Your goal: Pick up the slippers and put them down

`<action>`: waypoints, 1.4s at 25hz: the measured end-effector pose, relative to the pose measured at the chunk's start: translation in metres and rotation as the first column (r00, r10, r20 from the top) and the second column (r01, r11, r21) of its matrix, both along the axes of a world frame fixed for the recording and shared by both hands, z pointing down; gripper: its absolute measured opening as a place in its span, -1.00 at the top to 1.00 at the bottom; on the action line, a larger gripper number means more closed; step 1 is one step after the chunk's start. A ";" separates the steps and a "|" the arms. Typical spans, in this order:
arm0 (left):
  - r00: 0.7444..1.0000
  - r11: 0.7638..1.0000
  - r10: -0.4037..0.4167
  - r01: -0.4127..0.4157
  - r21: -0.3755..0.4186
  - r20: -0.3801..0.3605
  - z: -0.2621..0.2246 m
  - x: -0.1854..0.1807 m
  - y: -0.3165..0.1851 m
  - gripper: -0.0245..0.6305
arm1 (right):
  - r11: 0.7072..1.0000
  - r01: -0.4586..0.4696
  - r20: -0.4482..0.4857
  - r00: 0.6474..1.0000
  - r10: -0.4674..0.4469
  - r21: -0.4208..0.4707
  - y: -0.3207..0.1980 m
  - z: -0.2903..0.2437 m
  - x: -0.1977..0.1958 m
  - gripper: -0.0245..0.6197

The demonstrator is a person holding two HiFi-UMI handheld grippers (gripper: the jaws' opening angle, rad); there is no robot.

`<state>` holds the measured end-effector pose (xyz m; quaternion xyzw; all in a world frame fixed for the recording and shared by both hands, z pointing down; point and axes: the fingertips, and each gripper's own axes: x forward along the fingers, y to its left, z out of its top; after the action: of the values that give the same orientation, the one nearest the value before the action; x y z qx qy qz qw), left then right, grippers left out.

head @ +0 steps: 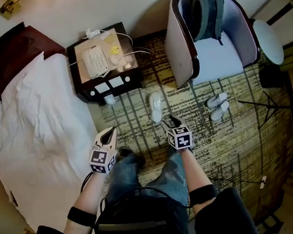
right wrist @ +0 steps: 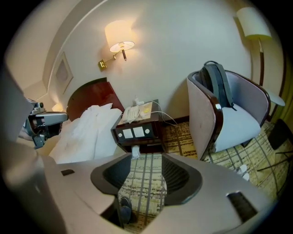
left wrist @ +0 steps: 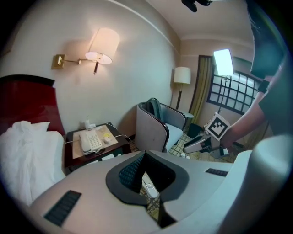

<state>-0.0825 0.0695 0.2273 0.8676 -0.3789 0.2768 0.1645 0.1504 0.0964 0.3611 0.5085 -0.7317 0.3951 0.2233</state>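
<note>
We see one white slipper point(head: 156, 107) lying on the patterned carpet point(head: 225, 146) before the armchair point(head: 213, 48), with a pair of slippers point(head: 217, 107) farther right. The right gripper point(head: 167, 122), near the single slipper, has its jaws apart and empty. The left gripper point(head: 110, 131) is closed on nothing.

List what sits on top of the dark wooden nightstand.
A white telephone on a beige mat, with white cables trailing off the nightstand. Whatever lies beneath the telephone is covered.
</note>
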 end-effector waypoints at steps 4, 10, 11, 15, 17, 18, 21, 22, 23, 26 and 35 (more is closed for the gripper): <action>0.997 0.997 0.075 -0.074 -0.035 0.005 0.064 0.029 0.001 0.92 | 0.998 -0.012 0.045 0.999 0.014 -0.059 0.002 0.073 -0.003 0.11; 0.993 0.991 0.114 -0.114 -0.075 -0.004 0.191 0.084 -0.010 0.92 | 0.993 -0.066 0.076 0.994 0.073 -0.102 -0.016 0.201 0.010 -0.25; 0.991 0.988 0.132 -0.132 -0.083 -0.005 0.214 0.094 -0.010 0.92 | 0.990 -0.081 0.086 0.992 0.091 -0.118 -0.016 0.226 0.011 -0.25; 0.979 0.974 0.203 -0.202 -0.098 -0.004 0.297 0.128 -0.011 0.92 | 0.979 -0.096 0.096 0.989 0.115 -0.181 -0.010 0.327 0.014 -0.25; 0.976 0.971 0.220 -0.219 -0.094 -0.005 0.340 0.142 -0.016 0.92 | 0.975 -0.090 0.103 0.988 0.112 -0.201 -0.011 0.374 0.015 -0.25; 0.974 0.970 0.226 -0.225 -0.095 -0.004 0.362 0.148 -0.020 0.92 | 0.974 -0.087 0.106 0.988 0.111 -0.208 -0.012 0.397 0.015 -0.25; 0.971 0.965 0.240 -0.238 -0.106 0.002 0.429 0.160 -0.030 0.92 | 0.970 -0.095 0.134 0.983 0.127 -0.226 -0.015 0.461 0.013 -0.25; 0.971 0.965 0.241 -0.239 -0.112 0.002 0.449 0.163 -0.032 0.92 | 0.968 -0.101 0.151 0.979 0.138 -0.230 -0.016 0.479 0.013 -0.25; 0.970 0.964 0.242 -0.240 -0.117 0.002 0.469 0.166 -0.035 0.92 | 0.966 -0.108 0.170 0.974 0.150 -0.234 -0.017 0.496 0.014 -0.25; 0.969 0.961 0.246 -0.243 -0.130 0.004 0.520 0.172 -0.041 0.92 | 0.959 -0.125 0.228 0.956 0.185 -0.256 -0.018 0.543 0.016 -0.25; 0.967 0.957 0.254 -0.252 -0.143 -0.001 0.626 0.181 -0.048 0.92 | 0.964 -0.045 0.284 0.951 0.121 -0.261 -0.016 0.636 0.007 -0.25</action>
<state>0.0987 0.0217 0.8534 0.8926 -0.2456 0.3292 0.1858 0.1573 0.0806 0.9969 0.4414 -0.6786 0.5658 0.1564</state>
